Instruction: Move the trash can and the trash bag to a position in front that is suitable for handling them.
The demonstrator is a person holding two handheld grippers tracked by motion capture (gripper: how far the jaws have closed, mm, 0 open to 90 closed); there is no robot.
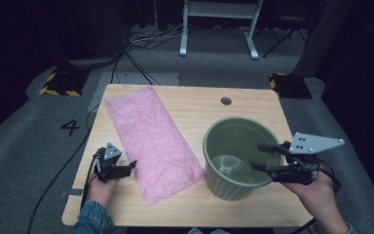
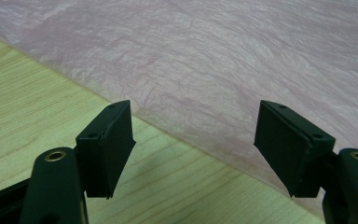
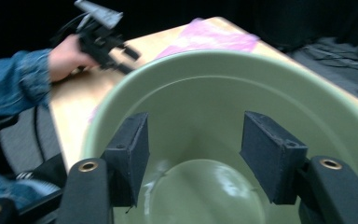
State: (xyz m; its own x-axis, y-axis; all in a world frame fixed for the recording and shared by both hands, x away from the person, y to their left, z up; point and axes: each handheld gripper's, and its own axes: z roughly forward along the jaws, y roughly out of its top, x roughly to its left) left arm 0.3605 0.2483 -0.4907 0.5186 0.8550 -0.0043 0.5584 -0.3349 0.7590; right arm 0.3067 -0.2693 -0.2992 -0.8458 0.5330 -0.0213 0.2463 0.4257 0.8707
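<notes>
A pale green ribbed pot (image 1: pixel 229 187) stands on the right half of the wooden table (image 1: pixel 253 105). My right gripper (image 1: pixel 259 156) reaches over the pot's right rim with its jaws open and nothing between them; in the right gripper view (image 3: pixel 193 158) they hover above the pot's hollow inside (image 3: pixel 214 70). A crinkled pink plastic bag (image 1: pixel 151 139) lies flat and slanted across the left half of the table. My left gripper (image 1: pixel 126 168) rests low at the bag's near left edge, open, and its pads (image 2: pixel 107 149) stand just short of the pink bag (image 2: pixel 214 60).
A round cable hole (image 1: pixel 226 101) sits near the table's far edge. Beyond the table are a white desk frame (image 1: pixel 219 24), floor cables and two yellow-black striped blocks (image 1: pixel 58 84) (image 1: pixel 288 84). A black cable trails off the left table edge.
</notes>
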